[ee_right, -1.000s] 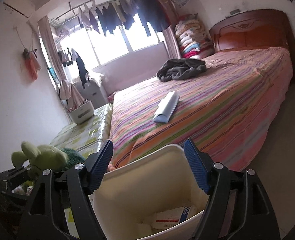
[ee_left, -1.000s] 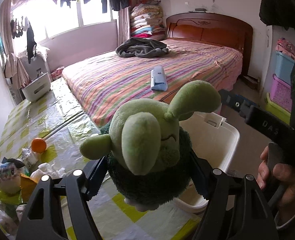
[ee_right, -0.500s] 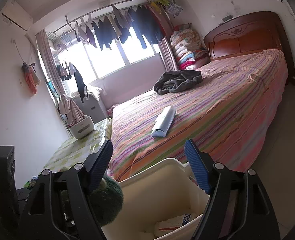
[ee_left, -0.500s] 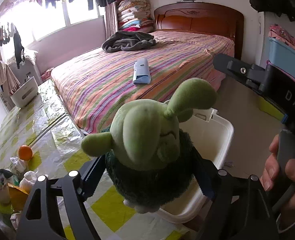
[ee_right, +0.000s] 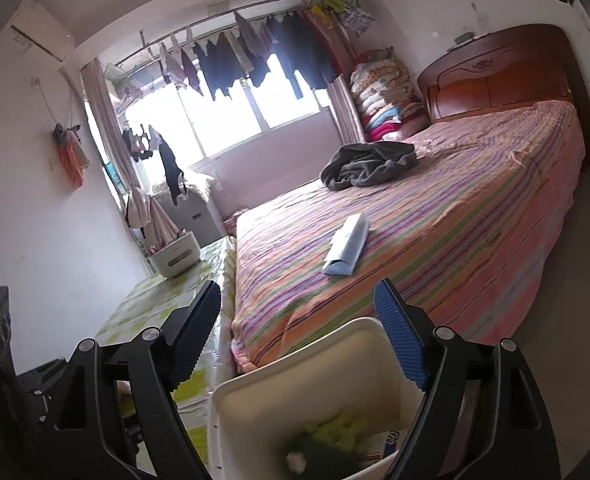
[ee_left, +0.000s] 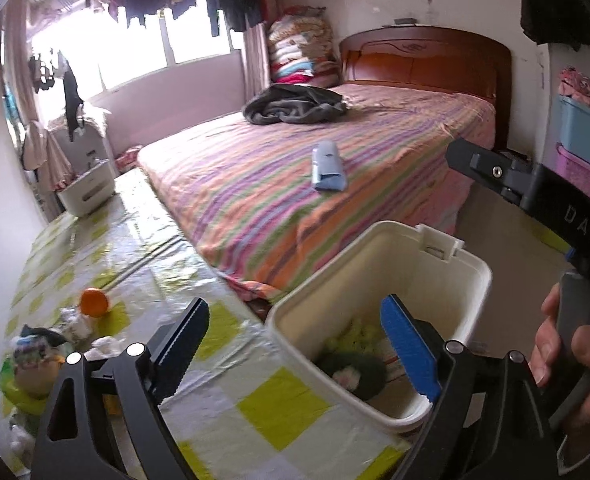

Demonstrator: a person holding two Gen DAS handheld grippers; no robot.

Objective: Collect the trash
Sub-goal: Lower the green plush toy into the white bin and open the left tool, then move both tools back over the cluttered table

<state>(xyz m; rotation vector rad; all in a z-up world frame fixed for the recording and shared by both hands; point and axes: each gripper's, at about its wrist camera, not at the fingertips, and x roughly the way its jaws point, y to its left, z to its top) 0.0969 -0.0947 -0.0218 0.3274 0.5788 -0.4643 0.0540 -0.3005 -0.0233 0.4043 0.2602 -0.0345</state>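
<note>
Left wrist view: left gripper (ee_left: pixel 295 344) is hanging over the near edge of the white bin (ee_left: pixel 473 268), jaws opening wide, nothing between the pads. Green plush toy (ee_left: pixel 353 362) is lying inside the bin at the bottom, blurred, pale green parts up against the dark green body. Bin is sitting just beside the table with the yellow-checked cloth (ee_left: pixel 279 400), between table and striped bed (ee_left: pixel 395 152). On the table's left end an orange ball (ee_left: pixel 94 302) and crumpled tissues (ee_left: pixel 105 346) are sitting near each other, more clutter at the far left edge, too small to tell. A blue folded packet (ee_left: pixel 329 166) and a dark bundle of clothing (ee_left: pixel 295 105) are lying on the bed. The person's right hand (ee_left: pixel 575 360) is gripping the other tool's handle at right. Right wrist view: right gripper (ee_right: pixel 297 340) is hovering above the bin (ee_right: pixel 279 364), jaws opening, nothing between them; the plush (ee_right: pixel 331 432) is showing blurred inside the bin below.
</note>
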